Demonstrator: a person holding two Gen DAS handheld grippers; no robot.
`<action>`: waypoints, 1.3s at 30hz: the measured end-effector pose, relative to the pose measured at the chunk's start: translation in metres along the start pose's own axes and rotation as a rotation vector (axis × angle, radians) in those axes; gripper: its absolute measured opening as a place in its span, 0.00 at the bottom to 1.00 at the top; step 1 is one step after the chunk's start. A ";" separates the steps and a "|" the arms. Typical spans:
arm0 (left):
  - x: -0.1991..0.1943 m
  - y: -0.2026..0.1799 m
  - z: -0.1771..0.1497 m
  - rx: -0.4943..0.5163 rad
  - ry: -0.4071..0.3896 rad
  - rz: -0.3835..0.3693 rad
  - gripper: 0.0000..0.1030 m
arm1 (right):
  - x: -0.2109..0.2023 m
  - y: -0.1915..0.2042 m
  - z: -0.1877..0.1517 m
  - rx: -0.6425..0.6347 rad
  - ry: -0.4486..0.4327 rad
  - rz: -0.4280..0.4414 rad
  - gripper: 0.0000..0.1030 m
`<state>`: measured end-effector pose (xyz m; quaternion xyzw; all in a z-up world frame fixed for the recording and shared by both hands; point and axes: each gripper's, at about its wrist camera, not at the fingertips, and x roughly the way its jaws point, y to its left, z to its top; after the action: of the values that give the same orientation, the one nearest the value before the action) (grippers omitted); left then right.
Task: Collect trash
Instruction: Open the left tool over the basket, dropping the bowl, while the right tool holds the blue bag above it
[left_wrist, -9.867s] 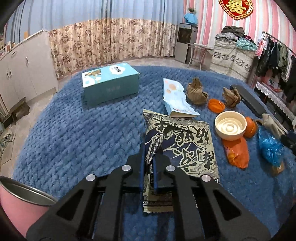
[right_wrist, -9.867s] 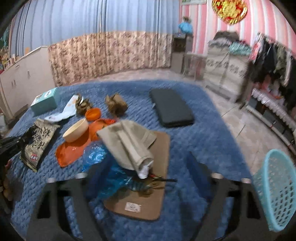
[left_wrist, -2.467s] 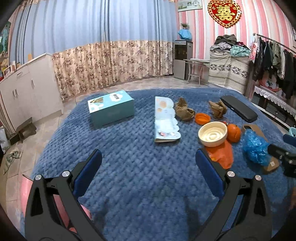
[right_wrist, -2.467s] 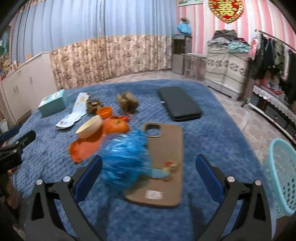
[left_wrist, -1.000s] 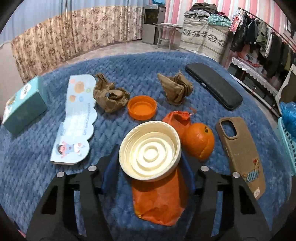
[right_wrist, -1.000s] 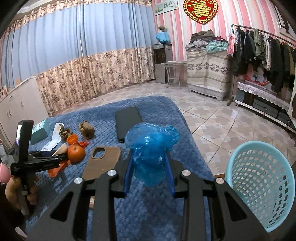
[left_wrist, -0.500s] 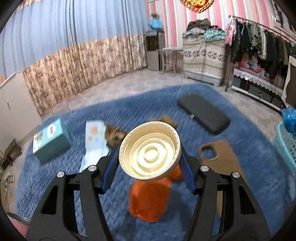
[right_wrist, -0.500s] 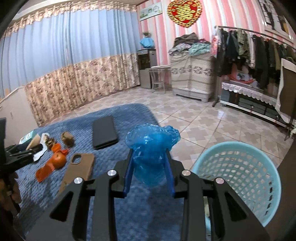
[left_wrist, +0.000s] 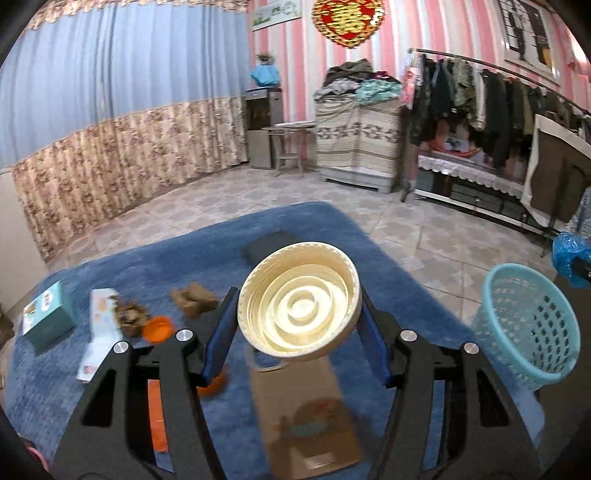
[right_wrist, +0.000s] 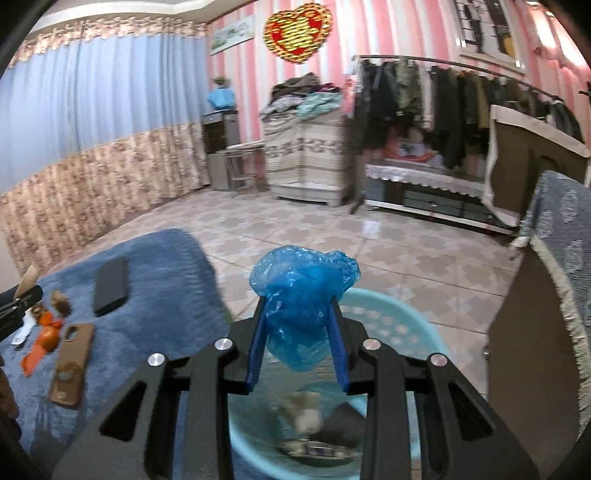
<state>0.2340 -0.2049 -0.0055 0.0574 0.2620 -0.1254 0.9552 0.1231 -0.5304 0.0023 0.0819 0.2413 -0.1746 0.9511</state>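
Note:
My left gripper (left_wrist: 297, 328) is shut on a cream round plastic lid (left_wrist: 299, 301) and holds it up above the blue bed cover (left_wrist: 184, 258). My right gripper (right_wrist: 299, 336) is shut on a crumpled blue plastic bag (right_wrist: 303, 295) and holds it right above the light blue basket (right_wrist: 399, 325), which has trash in its bottom. The basket also shows in the left wrist view (left_wrist: 524, 325) at the right, beside the bed, with the blue bag (left_wrist: 570, 254) above its far rim.
On the bed lie a brown phone case (left_wrist: 306, 406), a black case (right_wrist: 110, 280), an orange (right_wrist: 50, 334), orange plastic (left_wrist: 157, 417), an orange cap (left_wrist: 158, 328), brown crumpled paper (left_wrist: 192, 297), a booklet (left_wrist: 101, 332) and a teal box (left_wrist: 46, 317). A cloth-draped chair (right_wrist: 554, 295) stands right of the basket.
My left gripper has lifted the lid off the bed and swung right toward the basket. My right gripper has carried the blue bag from beside the basket to right above it.

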 end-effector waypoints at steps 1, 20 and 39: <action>0.002 -0.007 0.000 0.008 -0.001 -0.009 0.58 | 0.000 -0.006 0.000 0.003 0.001 -0.015 0.31; 0.017 -0.193 -0.008 0.184 0.004 -0.271 0.58 | 0.008 -0.082 -0.002 0.098 0.026 -0.145 0.31; 0.036 -0.254 -0.012 0.275 -0.028 -0.312 0.89 | 0.006 -0.096 -0.012 0.167 0.029 -0.161 0.31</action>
<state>0.1902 -0.4546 -0.0454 0.1443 0.2349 -0.3070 0.9109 0.0876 -0.6184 -0.0178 0.1438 0.2452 -0.2690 0.9203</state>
